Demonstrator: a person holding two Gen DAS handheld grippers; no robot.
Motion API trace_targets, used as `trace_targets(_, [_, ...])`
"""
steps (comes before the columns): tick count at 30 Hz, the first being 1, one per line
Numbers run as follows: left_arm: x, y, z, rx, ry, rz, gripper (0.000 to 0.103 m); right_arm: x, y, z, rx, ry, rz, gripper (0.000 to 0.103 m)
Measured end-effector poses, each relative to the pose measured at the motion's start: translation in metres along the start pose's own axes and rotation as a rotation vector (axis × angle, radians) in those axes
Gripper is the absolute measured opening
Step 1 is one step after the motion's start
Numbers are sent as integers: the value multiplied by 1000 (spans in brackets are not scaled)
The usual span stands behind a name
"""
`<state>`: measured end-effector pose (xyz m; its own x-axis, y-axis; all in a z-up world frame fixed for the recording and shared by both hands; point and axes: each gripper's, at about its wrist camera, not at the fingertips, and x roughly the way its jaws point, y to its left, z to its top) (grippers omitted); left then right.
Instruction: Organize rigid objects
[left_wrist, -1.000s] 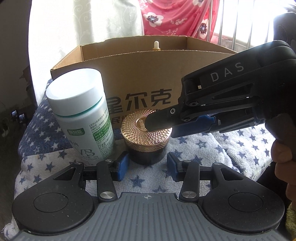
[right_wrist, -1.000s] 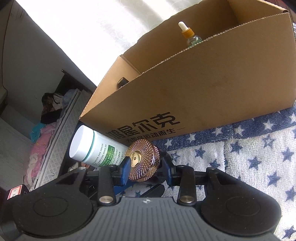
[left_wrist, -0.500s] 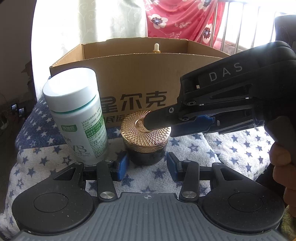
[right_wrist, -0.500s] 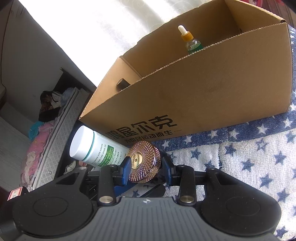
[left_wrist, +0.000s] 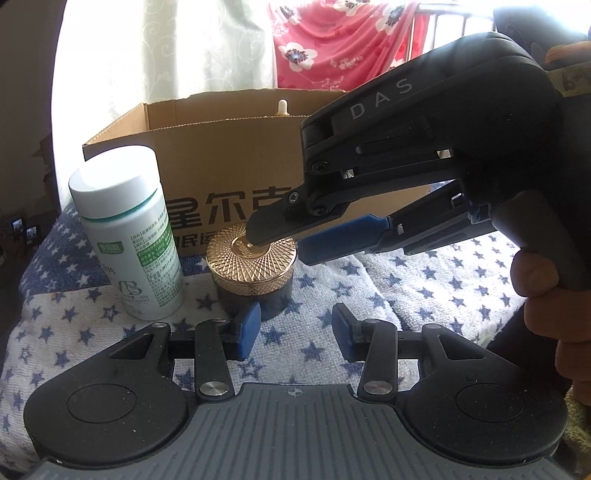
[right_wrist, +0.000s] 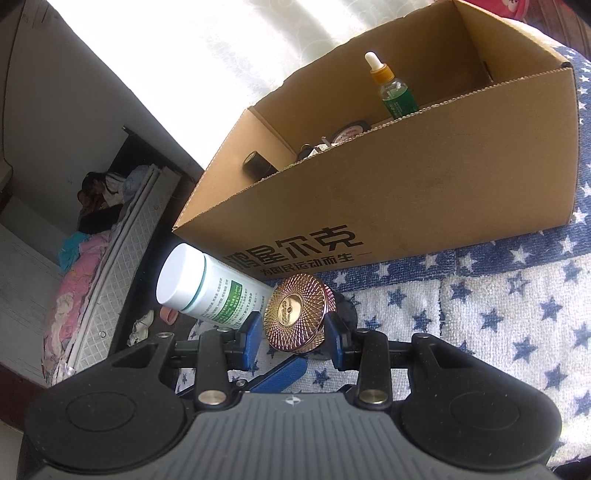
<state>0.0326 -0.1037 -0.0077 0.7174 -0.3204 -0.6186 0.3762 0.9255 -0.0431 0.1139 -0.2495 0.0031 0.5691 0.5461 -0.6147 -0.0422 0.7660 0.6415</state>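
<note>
A dark jar with a gold patterned lid (left_wrist: 251, 266) stands on the star-print cloth (left_wrist: 424, 295), in front of a cardboard box (left_wrist: 221, 155). My right gripper (left_wrist: 279, 245) reaches in from the right and is shut on the jar's lid (right_wrist: 295, 314), with a blue pad on each side of it (right_wrist: 291, 334). A white pill bottle with a green label (left_wrist: 129, 229) stands upright just left of the jar. My left gripper (left_wrist: 295, 330) is open just short of the jar, with nothing between its pads.
The box (right_wrist: 424, 177) holds a dropper bottle (right_wrist: 393, 88), a black roll (right_wrist: 255, 164) and other small items. A person's hand (left_wrist: 539, 288) grips the right tool's handle. The cloth-covered surface drops off at the left to a floor with a pile of clothes (right_wrist: 74, 277).
The left gripper has drawn back from the jar and bottle, which look smaller now. The right gripper stays shut on the gold lid; its view shows more of the box's inside.
</note>
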Motion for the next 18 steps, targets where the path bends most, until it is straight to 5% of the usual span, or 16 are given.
trace_targets(18, [-17,-5,-6,54,-73,42,44,-20,-15,-8,22,-88,-3,40])
